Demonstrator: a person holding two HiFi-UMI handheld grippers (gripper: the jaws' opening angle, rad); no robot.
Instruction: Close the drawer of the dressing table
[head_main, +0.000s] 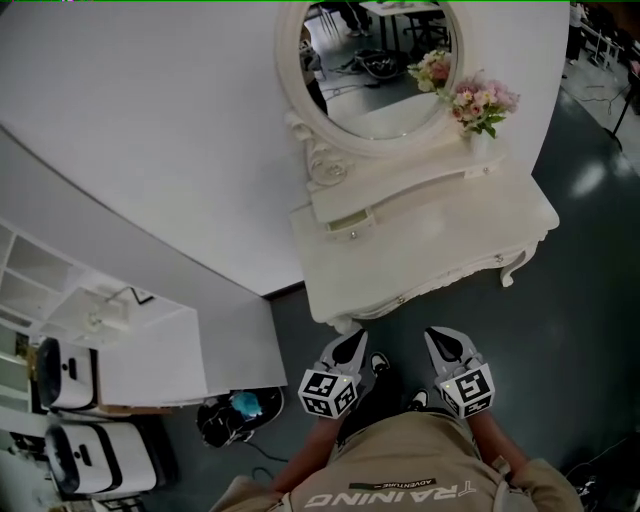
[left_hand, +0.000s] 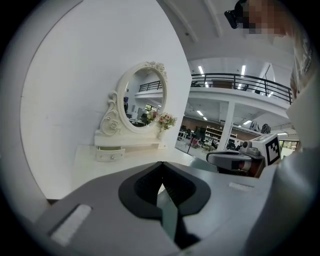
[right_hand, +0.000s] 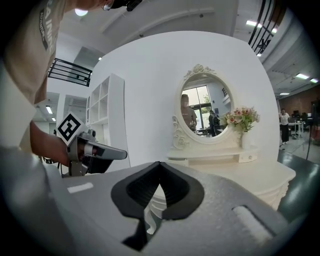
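A white dressing table (head_main: 440, 250) stands against the curved white wall, just ahead of me. Under its upper shelf, a small left-hand drawer (head_main: 350, 222) is pulled partly out; the left gripper view shows this drawer (left_hand: 110, 154) sticking forward too. My left gripper (head_main: 352, 340) and right gripper (head_main: 440, 338) hang side by side in front of the table's near edge, apart from it. Both are shut on nothing: the left gripper (left_hand: 161, 172) and the right gripper (right_hand: 159, 172) each have their jaws meeting at the tips.
An oval mirror (head_main: 380, 60) and a vase of pink flowers (head_main: 480, 105) sit at the table's back. White shelving (head_main: 60, 290) and white cases (head_main: 70, 375) stand at the left, with a black bag (head_main: 235, 410) on the dark floor beside my left arm.
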